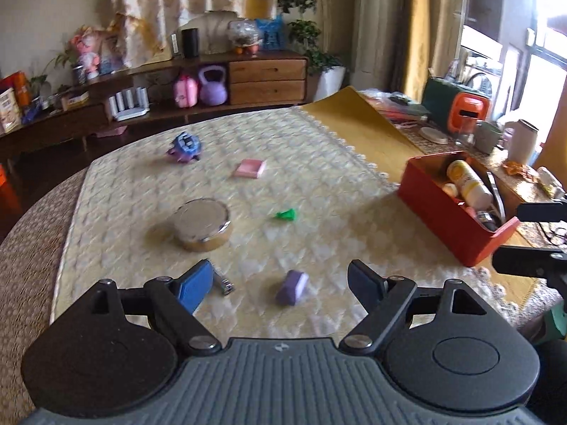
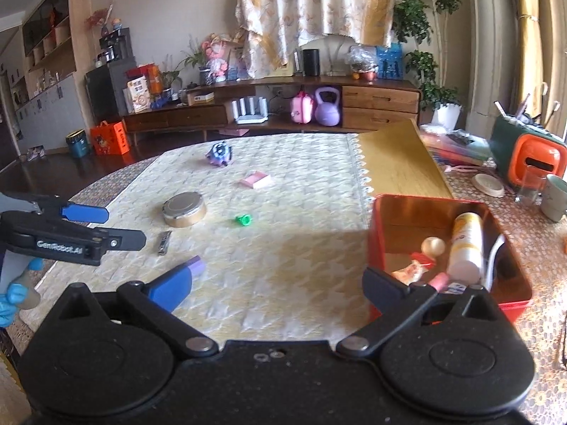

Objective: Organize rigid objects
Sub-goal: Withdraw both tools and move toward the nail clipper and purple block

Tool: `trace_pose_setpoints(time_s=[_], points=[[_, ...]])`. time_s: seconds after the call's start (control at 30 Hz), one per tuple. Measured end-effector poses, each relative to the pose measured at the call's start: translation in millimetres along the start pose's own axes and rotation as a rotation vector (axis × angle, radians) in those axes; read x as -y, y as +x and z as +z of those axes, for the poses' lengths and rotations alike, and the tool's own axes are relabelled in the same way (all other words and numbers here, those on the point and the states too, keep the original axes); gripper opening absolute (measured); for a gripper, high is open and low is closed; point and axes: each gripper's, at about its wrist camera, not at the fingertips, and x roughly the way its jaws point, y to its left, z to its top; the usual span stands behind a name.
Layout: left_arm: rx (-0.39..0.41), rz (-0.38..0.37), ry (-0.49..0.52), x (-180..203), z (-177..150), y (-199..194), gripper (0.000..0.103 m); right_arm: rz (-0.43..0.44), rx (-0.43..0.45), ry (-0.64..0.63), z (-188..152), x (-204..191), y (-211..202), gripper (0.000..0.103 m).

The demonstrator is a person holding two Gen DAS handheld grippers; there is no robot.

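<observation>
1. Your left gripper (image 1: 280,285) is hovering over the pale quilted cloth (image 1: 319,191) with its jaws spread and nothing between the pads.
2. The purple block (image 1: 292,287) is lying on the cloth just ahead of that gap, nearer the right finger, touching neither pad.
3. The nail clipper (image 1: 223,285) is sitting right beside your left blue pad (image 1: 193,290), partly hidden behind it; I can't tell if they're touching.
4. The round tin (image 1: 202,225) is sitting further ahead, slightly left; the green piece (image 1: 286,215) is lying to its right.
5. The pink pad (image 1: 250,168) and the blue-purple toy (image 1: 185,148) are lying well beyond, toward the far edge.
6. Your right gripper (image 2: 280,279) is hanging fully released and empty, over bare cloth.
7. The red box (image 2: 375,233) is sitting just beside its right finger, front corner hidden behind that finger; a white-yellow bottle (image 2: 466,244) and small items are lying inside.
8. From the right camera, your left gripper (image 2: 124,228) is showing at left, near the nail clipper (image 2: 164,242).
</observation>
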Motion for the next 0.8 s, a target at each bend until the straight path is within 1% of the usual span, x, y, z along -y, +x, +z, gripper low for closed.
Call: trace_pose_setpoints(time_s=[0.2,0.33,0.5,0.63,0.8], points=[[0.001,0.065,-0.086,-23,-15,8,0.083,0.04,-0.04,-0.045,-6,-23,19,0.103],[-0.002,0.104,-0.112,-31,-18,16,0.083,0.073,-0.058,-0.077,-7,-39,34,0.103],[-0.01,0.112,-0.158,-39,-18,31,0.083,0.116,-0.071,-0.165,-8,-62,53,0.102],[-0.029,0.125,-0.189,-43,-18,46,0.083,0.148,-0.094,-0.22,-6,-73,71,0.099],[-0.042,0.171,-0.246,-50,-19,63,0.083,0.196,-0.125,-0.277,-1,-80,97,0.097]])
